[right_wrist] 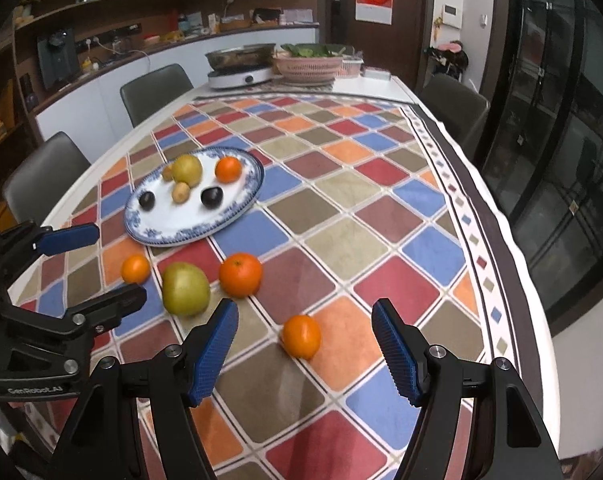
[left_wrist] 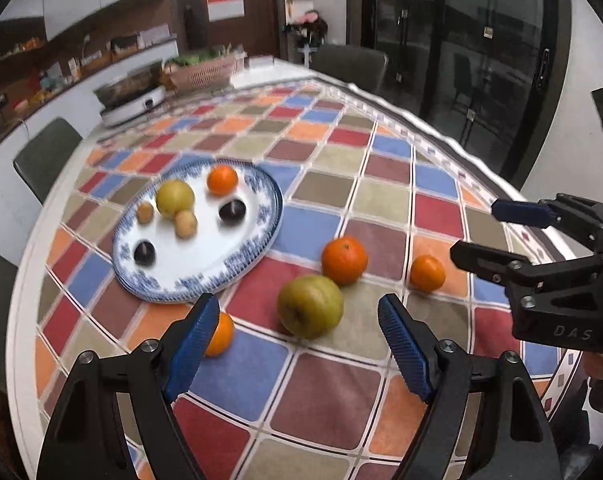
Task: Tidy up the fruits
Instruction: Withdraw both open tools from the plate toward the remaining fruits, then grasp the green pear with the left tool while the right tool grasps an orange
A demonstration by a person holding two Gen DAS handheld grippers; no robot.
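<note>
Nearest our left claw (left_wrist: 297, 344) sits a green pear (left_wrist: 310, 306) on the worktop (left_wrist: 329, 392), between its wide-open, empty jaws. Our right claw (right_wrist: 305, 344) gapes empty too, a small orange (right_wrist: 301, 336) before it. Both fruits look firm, smooth, roll-prone — we'd grip their widest middle, bound for the plate (left_wrist: 257, 240).

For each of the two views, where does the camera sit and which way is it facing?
Left wrist: sits behind the left gripper, open above the green pear, facing the plate; the right gripper shows at right.
Right wrist: sits behind the right gripper, open above a small orange; the left gripper shows at left.
Shared: plate, pear, loose oranges, checkered tablecloth.
</note>
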